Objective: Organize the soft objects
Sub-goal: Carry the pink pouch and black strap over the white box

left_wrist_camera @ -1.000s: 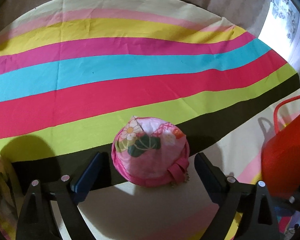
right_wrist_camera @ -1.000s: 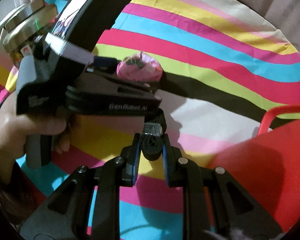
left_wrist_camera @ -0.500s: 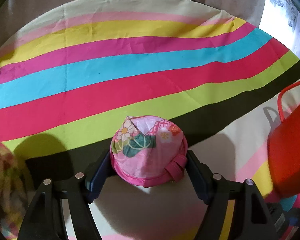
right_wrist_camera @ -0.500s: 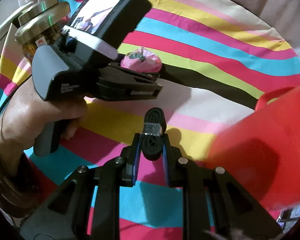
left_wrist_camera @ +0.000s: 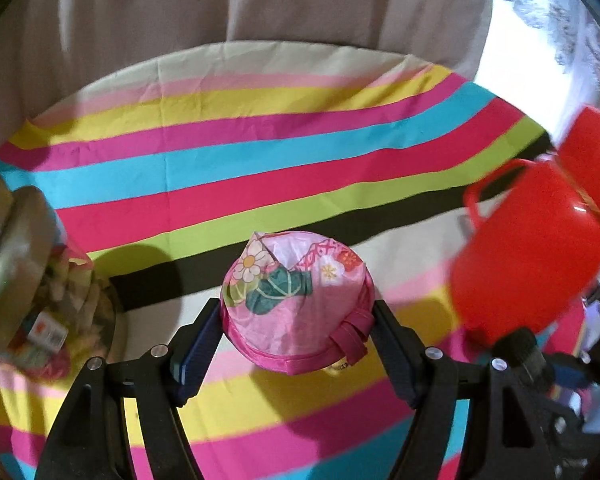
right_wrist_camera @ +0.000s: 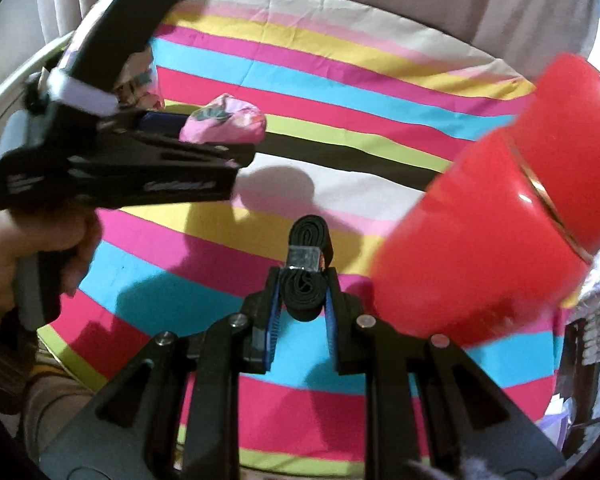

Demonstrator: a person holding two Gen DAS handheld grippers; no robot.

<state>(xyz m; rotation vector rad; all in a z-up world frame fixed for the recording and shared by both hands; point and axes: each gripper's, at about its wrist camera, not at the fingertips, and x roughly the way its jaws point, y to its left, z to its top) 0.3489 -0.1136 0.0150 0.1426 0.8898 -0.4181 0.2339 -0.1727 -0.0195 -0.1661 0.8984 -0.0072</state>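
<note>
Both wrist views downward, sharing striped cloth point(left_wrist_camera: 260, 152).

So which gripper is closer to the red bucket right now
Right. The right gripper, shut on a black strap bundle, sits just beside the red bucket; the left gripper, holding the pink floral pouch, is farther across the cloth.

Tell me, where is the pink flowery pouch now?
In the left wrist view, the pink flowery pouch sits between the left tongs, above the striped cloth, with the red cup to its right.
</note>
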